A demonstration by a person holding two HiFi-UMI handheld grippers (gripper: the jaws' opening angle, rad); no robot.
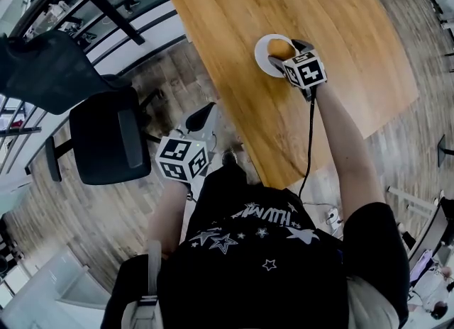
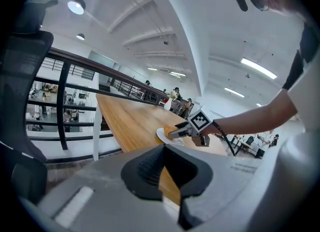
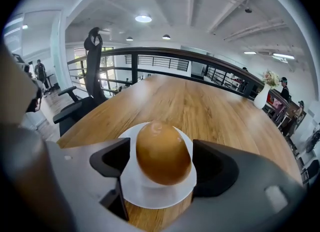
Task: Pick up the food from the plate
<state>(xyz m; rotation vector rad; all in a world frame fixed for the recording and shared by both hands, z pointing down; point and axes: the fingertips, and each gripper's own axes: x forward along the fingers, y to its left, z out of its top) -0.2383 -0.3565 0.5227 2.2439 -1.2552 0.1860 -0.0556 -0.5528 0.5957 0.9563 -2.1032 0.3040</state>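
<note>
Head view: the right gripper (image 1: 286, 53) reaches over the plate (image 1: 261, 55) on the table (image 1: 333, 23). The left gripper (image 1: 201, 115) hangs well away from the plate, off the table. Left gripper view: its jaws are pressed together, empty. Right gripper view: jaws spread either side of the bun (image 3: 163, 152), which sits mid-plate, not visibly squeezed. Pinched too high, the smooth round bun could slip out; pinched too hard, it dents.

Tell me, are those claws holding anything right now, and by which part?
Nothing is gripped yet. The right gripper straddles the bun on the plate, one jaw at each side, a gap showing. The left gripper is empty.
</note>
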